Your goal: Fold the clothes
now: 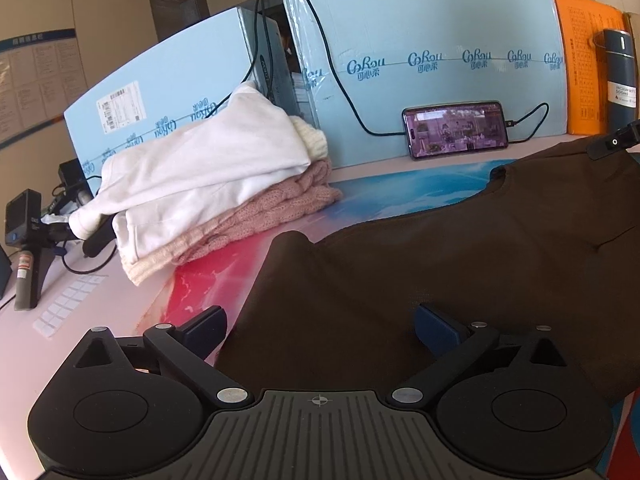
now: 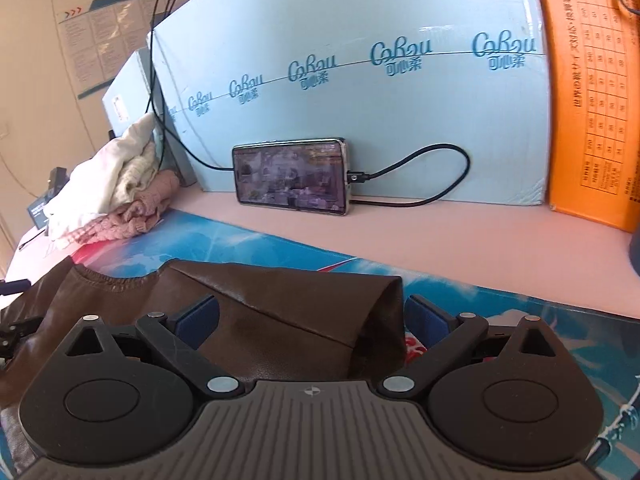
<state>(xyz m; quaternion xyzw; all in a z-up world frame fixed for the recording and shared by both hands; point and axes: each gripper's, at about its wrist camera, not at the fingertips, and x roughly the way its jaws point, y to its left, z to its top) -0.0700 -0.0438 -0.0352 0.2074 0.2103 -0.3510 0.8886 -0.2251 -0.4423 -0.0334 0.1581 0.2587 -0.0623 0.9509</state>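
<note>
Pale pink table (image 1: 92, 316) with a colourful blue-and-red printed mat (image 2: 520, 316) on it, backed by light blue cartons (image 1: 440, 20) printed with a repeated logo. An orange box (image 2: 592, 92) stands at the right end of the cartons. A phone (image 1: 456, 129) leans on its long side against the carton, screen lit, black cable (image 2: 436, 184) plugged into its right end. A dark blue bottle (image 1: 618, 80) stands by the orange box in the left view. Far left of the table: a stack of folded clothes (image 1: 208, 184), white garment on top, pink knit beneath, cream knit at the bottom.

The brown garment (image 1: 420, 264) lies spread on the mat, in front of the phone, just right of the stack. Neckline faces the cartons. In the right view one sleeve (image 2: 304, 304) is folded in over the body.

Left tongs (image 1: 320, 326): spread wide, hovering over the garment's near-left edge, nothing between the pads. Right tongs (image 2: 312, 316): also spread, straddling the folded sleeve end, pads (image 2: 198, 318) not pinching fabric as far as visible.
</note>
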